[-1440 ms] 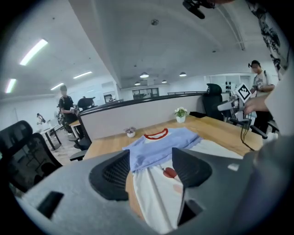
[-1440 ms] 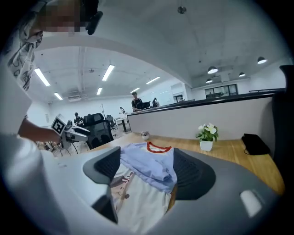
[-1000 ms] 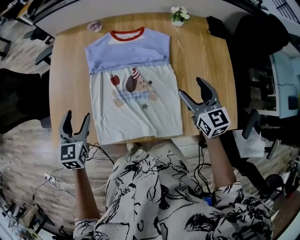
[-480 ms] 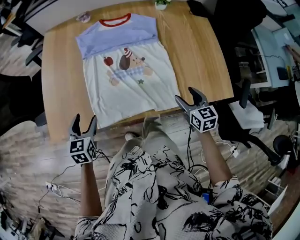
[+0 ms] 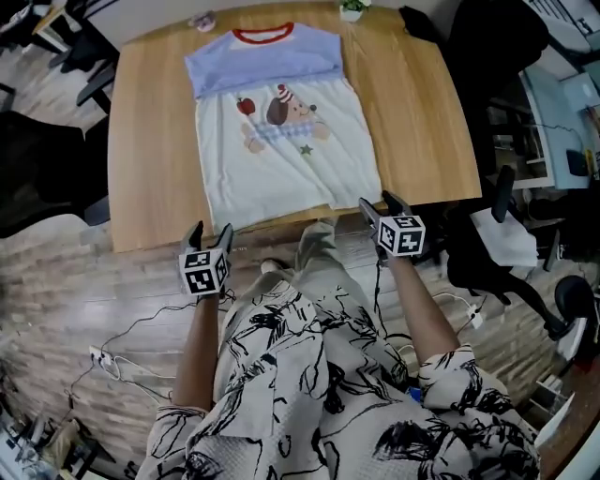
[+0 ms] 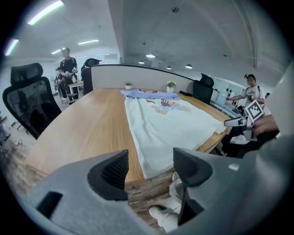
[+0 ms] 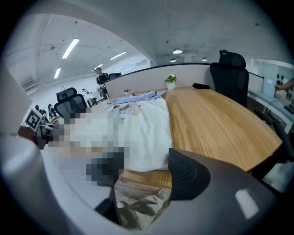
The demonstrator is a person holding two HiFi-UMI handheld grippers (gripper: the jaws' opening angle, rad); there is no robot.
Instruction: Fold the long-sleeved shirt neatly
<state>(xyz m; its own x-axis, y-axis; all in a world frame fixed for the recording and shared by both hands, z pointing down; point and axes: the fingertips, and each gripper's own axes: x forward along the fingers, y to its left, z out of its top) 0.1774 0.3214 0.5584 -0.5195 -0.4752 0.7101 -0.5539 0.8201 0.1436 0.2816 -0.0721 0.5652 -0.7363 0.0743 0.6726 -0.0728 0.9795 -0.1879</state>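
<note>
This is an open-plan office. In the head view a long wooden table [image 5: 150, 141] fills the middle, with a black swivel chair [image 5: 42, 173] at nine o'clock and a second high-backed chair [image 5: 497, 47] at two o'clock. Another desk [image 5: 562, 108] with equipment stands out at three o'clock. In the left gripper view a low grey partition [image 6: 138, 75] closes the table's far end at twelve o'clock. Strip lights [image 6: 43, 11] run across the bare ceiling. A standing person [image 6: 68, 69] is at ten o'clock, and another person [image 6: 250, 89] is by a workstation at three o'clock. Cables [image 5: 141, 328] and a power strip [image 5: 98, 356] trail over the wood-look floor [image 5: 75, 281] at seven o'clock.
</note>
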